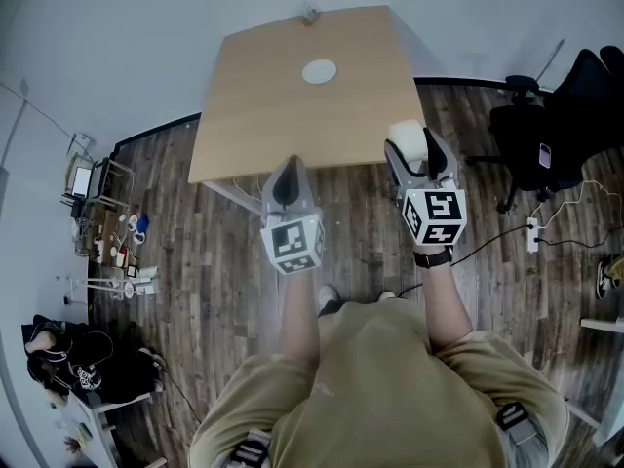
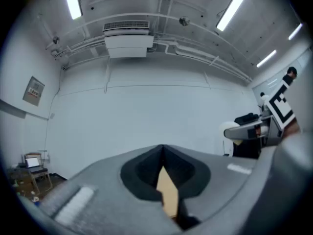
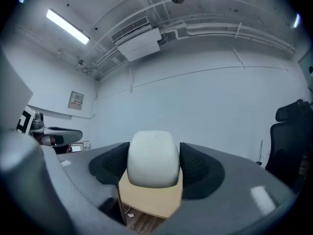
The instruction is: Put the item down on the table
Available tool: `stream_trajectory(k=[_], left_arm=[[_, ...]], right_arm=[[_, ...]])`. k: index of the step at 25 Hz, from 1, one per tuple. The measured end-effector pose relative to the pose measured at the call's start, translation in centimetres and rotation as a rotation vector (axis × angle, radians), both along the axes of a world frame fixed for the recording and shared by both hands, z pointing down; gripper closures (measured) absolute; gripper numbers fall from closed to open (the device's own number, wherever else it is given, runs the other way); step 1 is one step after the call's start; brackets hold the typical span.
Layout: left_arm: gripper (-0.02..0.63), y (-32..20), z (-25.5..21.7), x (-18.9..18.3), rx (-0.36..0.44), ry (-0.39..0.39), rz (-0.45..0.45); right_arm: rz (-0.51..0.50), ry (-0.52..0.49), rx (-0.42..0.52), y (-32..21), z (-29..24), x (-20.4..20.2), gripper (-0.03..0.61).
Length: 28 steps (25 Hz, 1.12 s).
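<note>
White rounded item [image 3: 152,158] sits clamped, sides hidden, in right gripper [image 1: 419,152]; left gripper [image 2: 163,153] closed, empty.

Setting: office-type workroom. Evidence: black swivel office chair [image 1: 561,125] beside a wooden tabletop [image 1: 292,115], wood-plank floor [image 1: 195,213], power strip [image 1: 532,232] with trailing cable, ceiling air-conditioning unit [image 2: 127,39], tube lights [image 2: 73,1], laptop [image 2: 33,161] on a side rack.

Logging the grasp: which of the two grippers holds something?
The right gripper, its jaws on a white rounded item; the left gripper has its jaws together, nothing between them.
</note>
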State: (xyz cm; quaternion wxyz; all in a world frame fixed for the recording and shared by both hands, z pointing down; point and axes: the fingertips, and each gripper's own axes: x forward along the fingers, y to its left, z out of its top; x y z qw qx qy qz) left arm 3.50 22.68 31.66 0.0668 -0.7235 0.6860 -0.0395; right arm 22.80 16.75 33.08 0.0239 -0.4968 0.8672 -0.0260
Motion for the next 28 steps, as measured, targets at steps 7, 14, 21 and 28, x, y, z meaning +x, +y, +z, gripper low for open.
stream_trajectory(k=[7,14,21,28], left_arm=[[0.611,0.0,1.7,-0.7,-0.065,0.023,-0.059],[0.611,-0.6,2.8,-2.0,-0.078,0.051,-0.097],[0.611,-4.0,2.6,-4.8,-0.056,0.040,-0.110],[0.612,-11.6,0.8,-9.8,-0.032,0.050,-0.091]], right_arm=[[0.027,0.000,0.013,0.1,-0.3,1.6,0.252],[0.048,0.007,0.029,-1.1,0.3,1.4,0.253],[0.035,0.028,0.043,-4.2,0.8,-1.7,0.253],[0.096,0.036,0.080,-10.2,-1.2,-5.0,0.253]])
